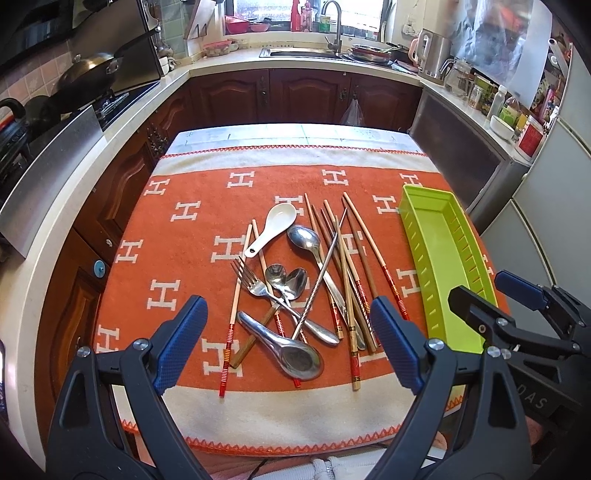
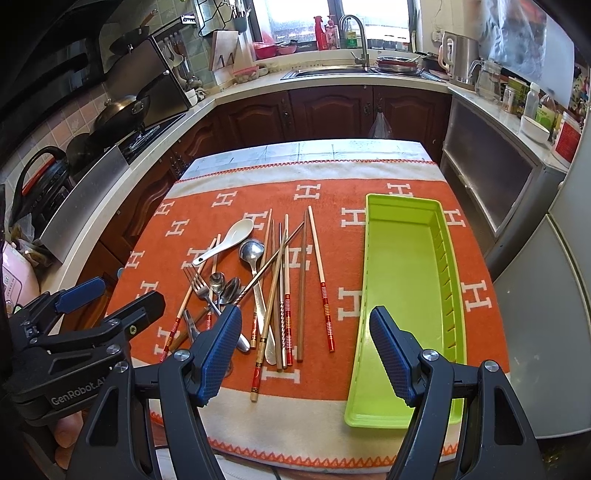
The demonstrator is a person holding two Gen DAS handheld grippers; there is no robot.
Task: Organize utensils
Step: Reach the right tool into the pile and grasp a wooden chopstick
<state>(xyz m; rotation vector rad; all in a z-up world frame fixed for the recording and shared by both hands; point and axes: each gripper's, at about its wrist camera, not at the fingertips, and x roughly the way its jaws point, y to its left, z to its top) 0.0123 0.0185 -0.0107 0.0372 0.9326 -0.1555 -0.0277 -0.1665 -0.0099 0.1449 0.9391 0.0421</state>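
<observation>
Both grippers — left gripper (image 1: 288, 347) and right gripper (image 2: 306, 354) — hover spread and empty at frame bottom, utensil pile (image 1: 295, 280) untouched beside the empty green tray (image 2: 402, 295).

Kitchen interior — dark wooden cabinets (image 2: 332, 110) beneath a pale countertop (image 2: 258, 86) wrapping the room. Window (image 2: 332, 18) at 12 o'clock admits daylight above the sink (image 2: 325, 72); stove (image 1: 110, 99) at 10 o'clock; refrigerator (image 2: 554, 295) at 3 o'clock.
</observation>
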